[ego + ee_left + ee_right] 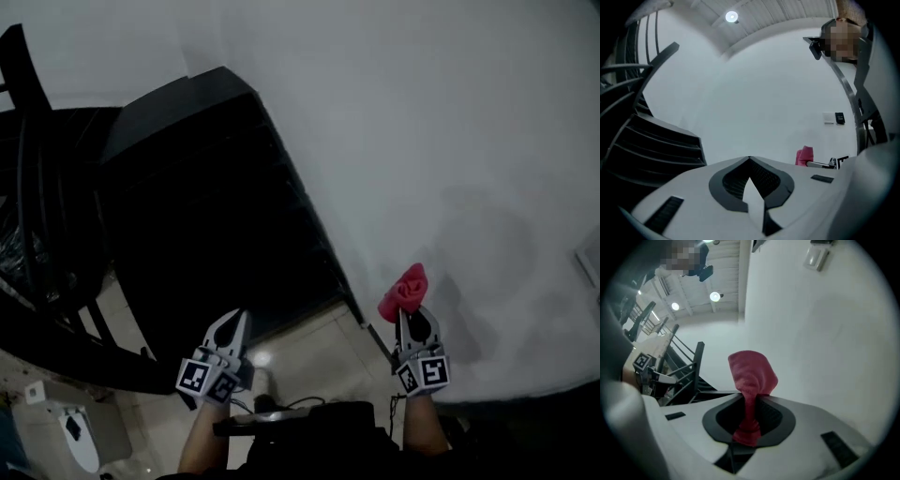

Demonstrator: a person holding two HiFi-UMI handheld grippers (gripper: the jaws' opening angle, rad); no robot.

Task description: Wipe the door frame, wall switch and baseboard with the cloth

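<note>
Red cloth [751,373]: soft and fuzzy, squeezed to a narrow neck, then opening into a rounded, crumpled bunch past the tips. It is held up close to the white wall [450,141]; whether they touch cannot be told.
Right gripper [412,317]: fingers clamped on the neck of the cloth.
Left gripper [236,319]: fingers together with nothing between them, held beside the black stairs [216,187].
Writing: black-and-white square markers [433,372] on each gripper's cube. A small black plate [839,118] carries pale print too small to read.
Wall switch [828,118]: white, just beside the black plate, well apart from the cloth.
</note>
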